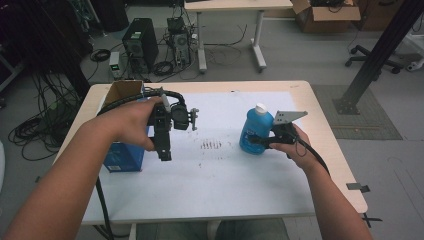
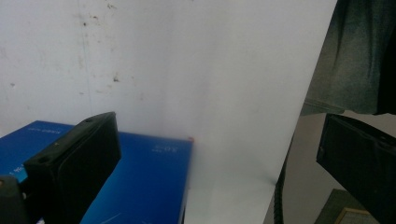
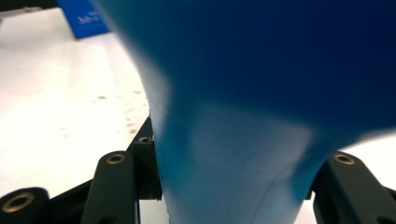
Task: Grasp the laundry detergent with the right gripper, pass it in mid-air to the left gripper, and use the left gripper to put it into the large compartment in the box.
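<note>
Right hand-held gripper (image 1: 261,140) clamped on blue bottle (image 1: 255,131), standing right of centre on worktop (image 1: 215,175). Left hand-held gripper (image 1: 164,154) jaws apart, empty, over blue box (image 2: 154,182). Grip looks low-ish; lift straight, keep upright.

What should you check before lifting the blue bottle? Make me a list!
1. Right hand-held gripper shut on the blue plastic bottle with white cap: ok.
2. Bottle upright: ok.
3. Cap on: ok.
4. Left hand-held gripper open, holding nothing: ok.
5. Blue cardboard box apart from the bottle: ok.
6. Grip firm enough to lift: cannot tell.
</note>
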Demonstrator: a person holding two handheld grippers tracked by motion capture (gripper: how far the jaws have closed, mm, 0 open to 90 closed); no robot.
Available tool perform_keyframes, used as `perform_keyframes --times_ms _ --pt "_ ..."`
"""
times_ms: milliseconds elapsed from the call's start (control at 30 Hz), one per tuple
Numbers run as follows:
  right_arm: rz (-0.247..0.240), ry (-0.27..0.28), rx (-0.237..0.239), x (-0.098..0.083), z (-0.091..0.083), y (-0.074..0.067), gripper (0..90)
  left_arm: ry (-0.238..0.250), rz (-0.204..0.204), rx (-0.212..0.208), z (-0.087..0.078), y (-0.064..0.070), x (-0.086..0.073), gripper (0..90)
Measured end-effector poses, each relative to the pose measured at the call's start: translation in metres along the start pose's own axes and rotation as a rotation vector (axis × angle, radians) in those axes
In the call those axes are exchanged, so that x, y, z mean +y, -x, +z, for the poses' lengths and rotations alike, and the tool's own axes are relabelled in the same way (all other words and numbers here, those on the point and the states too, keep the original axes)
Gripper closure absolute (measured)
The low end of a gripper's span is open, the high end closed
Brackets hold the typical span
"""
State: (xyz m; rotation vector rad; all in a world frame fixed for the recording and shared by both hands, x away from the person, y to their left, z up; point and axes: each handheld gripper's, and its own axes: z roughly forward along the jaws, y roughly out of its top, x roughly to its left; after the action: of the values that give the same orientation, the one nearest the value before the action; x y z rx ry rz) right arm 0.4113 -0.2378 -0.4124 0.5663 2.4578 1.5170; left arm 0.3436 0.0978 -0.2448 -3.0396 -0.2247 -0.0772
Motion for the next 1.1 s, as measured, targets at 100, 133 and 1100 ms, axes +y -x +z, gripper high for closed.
perform_keyframes --times_ms 100,133,1100 --pt "-0.044 -0.006 0.025 0.011 -0.008 -0.006 45.5 0.003 0.002 0.002 -0.001 0.0 0.002 0.2" --pt "-0.064 -0.012 0.034 0.015 -0.01 -0.009 45.5 0.005 0.006 0.002 -0.002 0.0 0.003 0.2" --pt "-0.242 -0.058 0.222 0.041 -0.026 -0.074 45.7 0.022 0.047 0.008 -0.014 0.004 0.031 0.2"
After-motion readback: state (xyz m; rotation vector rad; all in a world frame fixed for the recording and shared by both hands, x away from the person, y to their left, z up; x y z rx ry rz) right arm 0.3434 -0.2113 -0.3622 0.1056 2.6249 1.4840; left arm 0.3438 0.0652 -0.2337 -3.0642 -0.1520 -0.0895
